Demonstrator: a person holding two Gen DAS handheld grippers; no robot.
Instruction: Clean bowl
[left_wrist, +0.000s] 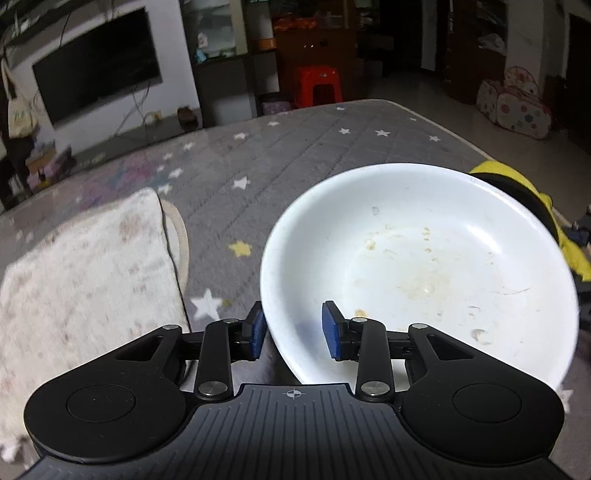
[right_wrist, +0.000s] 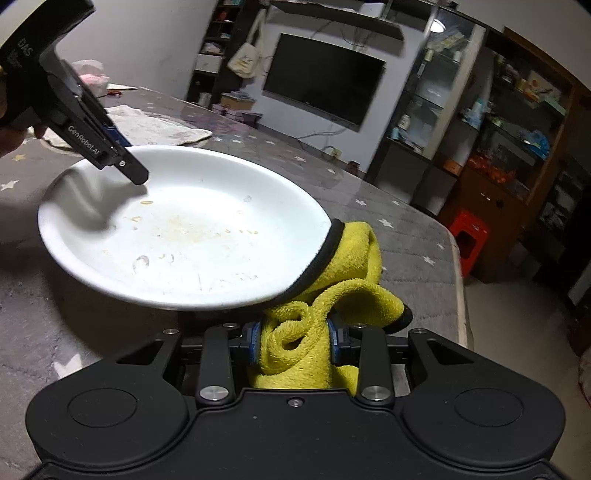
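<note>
Two grippers engaged: your left gripper (left_wrist: 293, 328) pinches bowl (left_wrist: 417, 266) rim, bowl tilted above table (left_wrist: 295, 155), residue inside. Right gripper (right_wrist: 293, 341) clenches yellow cloth (right_wrist: 343, 266), touching bowl's far edge, opposite left jaws.

Both wrist views look along their tongs, close, from opposite sides — sharing the bowl (left_wrist: 417, 266) (tilted).

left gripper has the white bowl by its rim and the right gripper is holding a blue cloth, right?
Not quite: the cloth is yellow, not blue, as the right wrist view shows between the right gripper's pads. The left gripper does straddle the white bowl's rim.
</note>
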